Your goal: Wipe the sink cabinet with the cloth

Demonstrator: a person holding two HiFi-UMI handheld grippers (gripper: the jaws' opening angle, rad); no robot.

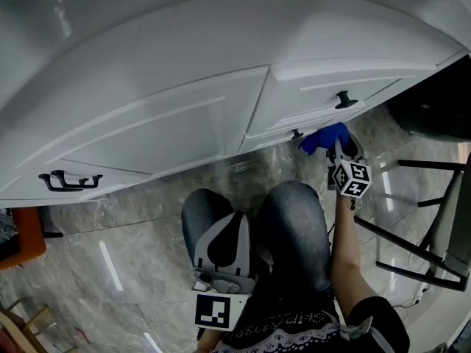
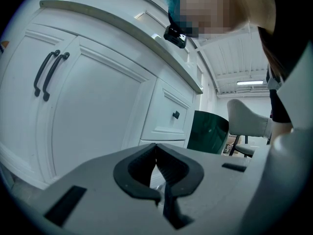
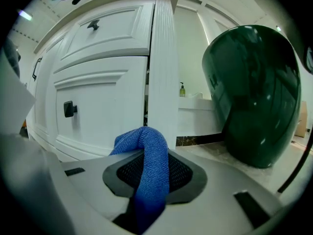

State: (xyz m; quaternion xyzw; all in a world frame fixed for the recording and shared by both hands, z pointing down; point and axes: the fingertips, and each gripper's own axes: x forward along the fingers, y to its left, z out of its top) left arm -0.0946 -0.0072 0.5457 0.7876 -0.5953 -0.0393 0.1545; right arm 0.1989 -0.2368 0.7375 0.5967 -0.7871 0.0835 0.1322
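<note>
The right gripper [image 3: 146, 153] pinches a folded blue woven cloth [image 3: 151, 173] just beside the white panelled sink cabinet's [image 3: 105, 87] corner post, near a glossy dark green bin [image 3: 254, 97]. The left gripper [image 2: 157, 173], jaws pressed together and empty, hangs over the person's denim-clad leg [image 1: 294, 226].

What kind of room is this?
Probably a kitchen or washroom: a white cabinet with doors and drawers under a countertop, a soap bottle on a far counter, and a shiny stone-tiled floor.
</note>
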